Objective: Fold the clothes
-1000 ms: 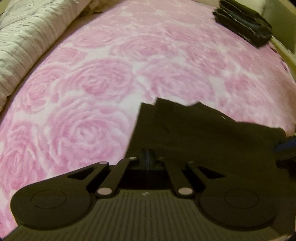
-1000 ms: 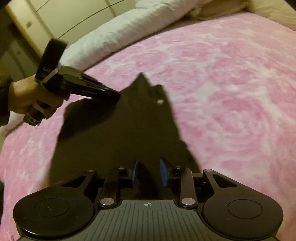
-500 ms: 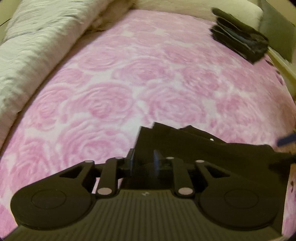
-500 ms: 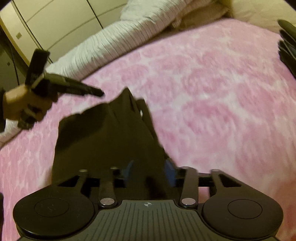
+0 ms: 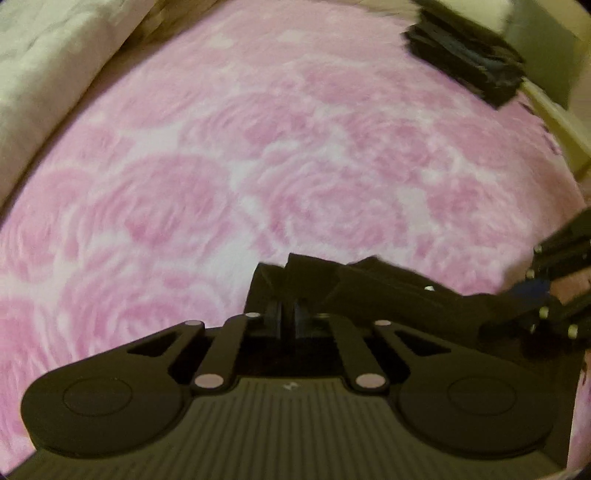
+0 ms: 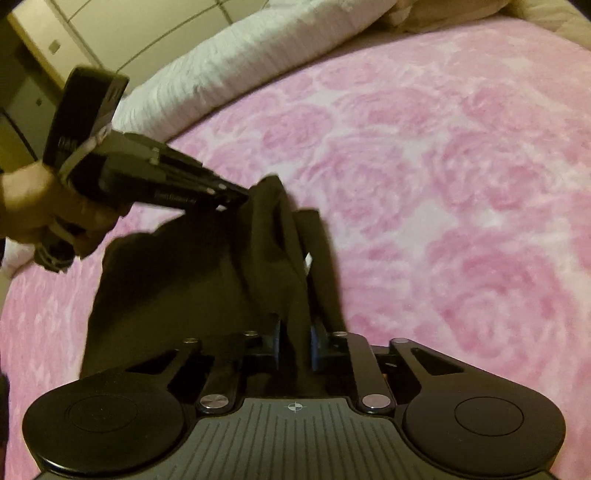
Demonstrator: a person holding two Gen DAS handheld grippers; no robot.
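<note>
Dark garment (image 6: 192,295) on the pink rose-print blanket (image 6: 461,184), partly lifted, pinched at two points along one edge so that the cloth between them hangs as a slack ridge; likely held this way to carry one edge over the rest for a fold, though which fold cannot be settled from here.

Left gripper (image 5: 286,314): jaws nearly together, fabric bunched between the pads, so gripping the garment's far corner. Seen from the right wrist view as a black tool (image 6: 236,195) angled downward and forward, nose buried in the raised peak of the cloth, held by the left hand (image 6: 44,206) wrapped round its handle at the frame's left.

Right gripper (image 6: 295,345): blue pads set narrowly apart with a thick fold of the garment running between them; closed on that fold, as far as can be judged. Level, low over the bed, pointing along the cloth towards the other gripper.

Elsewhere: a stack of dark folded clothes (image 5: 465,70) at the far corner of the bed, well apart from the garment; a white quilted duvet (image 6: 240,55) rolled along the bed's far side; cupboard doors (image 6: 92,26) behind.
</note>
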